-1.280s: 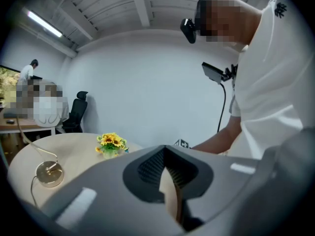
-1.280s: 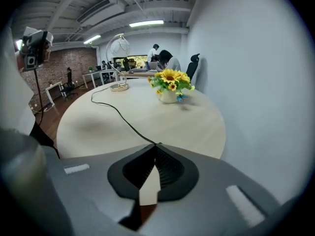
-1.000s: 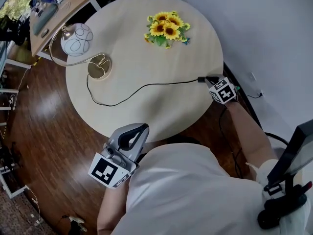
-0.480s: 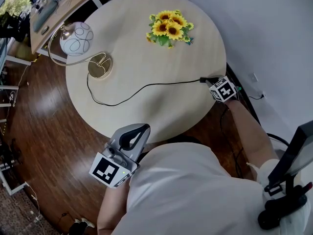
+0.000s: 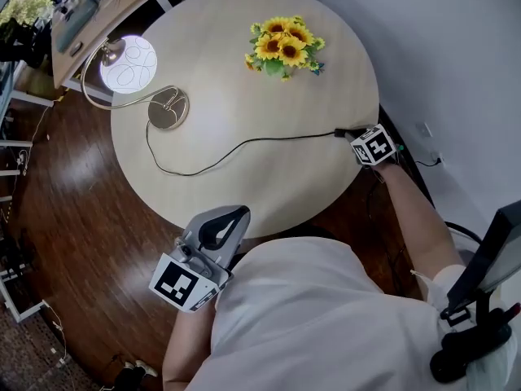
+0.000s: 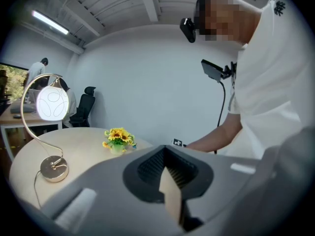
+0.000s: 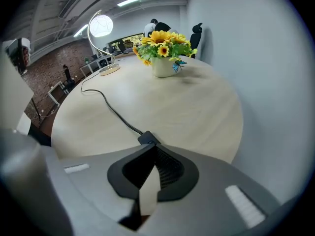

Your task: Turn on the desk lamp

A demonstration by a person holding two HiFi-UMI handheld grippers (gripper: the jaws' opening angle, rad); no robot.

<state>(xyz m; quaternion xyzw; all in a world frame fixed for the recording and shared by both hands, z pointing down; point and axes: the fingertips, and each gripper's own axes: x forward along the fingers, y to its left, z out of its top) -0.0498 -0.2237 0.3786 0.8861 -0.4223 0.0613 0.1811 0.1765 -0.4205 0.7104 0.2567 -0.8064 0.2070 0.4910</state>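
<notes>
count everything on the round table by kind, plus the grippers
desk lamp: 1
pot of sunflowers: 1
lamp cord with inline switch: 1
grippers: 2, the left gripper and the right gripper
total: 5

lit desk lamp (image 5: 129, 65), table's far-left edge

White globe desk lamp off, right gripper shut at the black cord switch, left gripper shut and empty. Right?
No: the white globe desk lamp is on, its globe glowing in the head view. Right gripper shut at the black cord switch, left gripper shut and empty.
</notes>
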